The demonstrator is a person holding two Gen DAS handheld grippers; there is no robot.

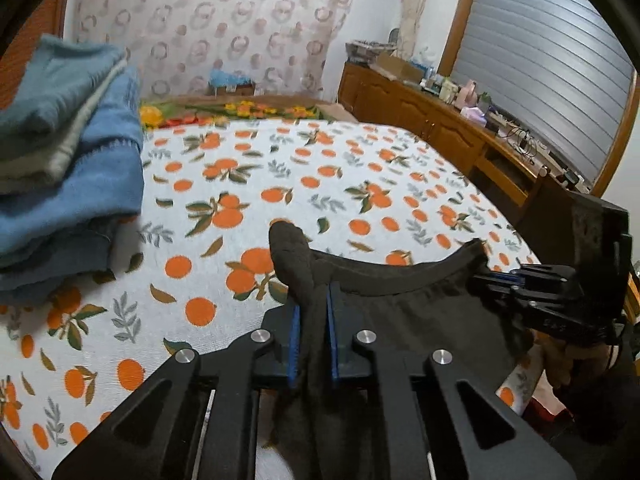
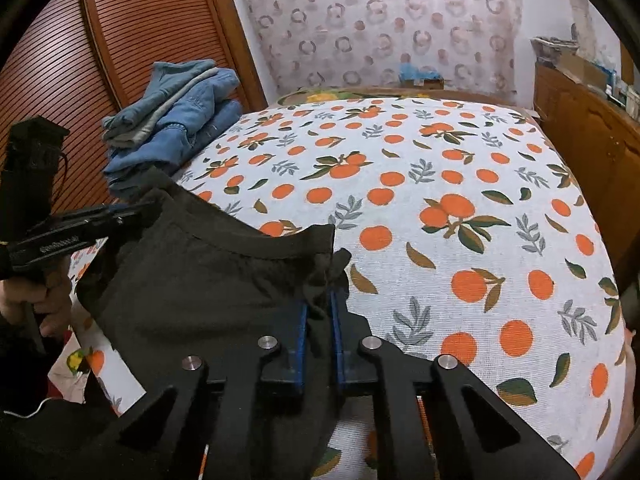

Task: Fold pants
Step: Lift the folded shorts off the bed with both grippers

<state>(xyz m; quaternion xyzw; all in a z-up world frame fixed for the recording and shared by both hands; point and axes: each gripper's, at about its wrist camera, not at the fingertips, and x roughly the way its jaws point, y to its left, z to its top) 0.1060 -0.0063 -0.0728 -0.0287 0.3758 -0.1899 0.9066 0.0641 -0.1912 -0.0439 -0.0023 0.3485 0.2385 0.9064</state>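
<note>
- Early in the fold, I reckon: I've got the pants by the waistband, one corner in each set of tongs, held up just over the near edge of the bed.
- Left tongs are clamped nearly closed, a bunched roll of dark fabric squeezed between the blue pads and poking out past them.
- Right tongs same deal, pinched tight on the other waistband corner.
- Next move probably needs both corners carried out over the bed and the legs laid flat without twisting; the band sags between my grips, so I'd keep it taut.
- Pants look soft, matte, charcoal knit with a thick band. Bed cover is a ribbed white weave printed with oranges.
- Left of the pants, further up the bed, sits a pile of blue denim-ish clothes.
</note>
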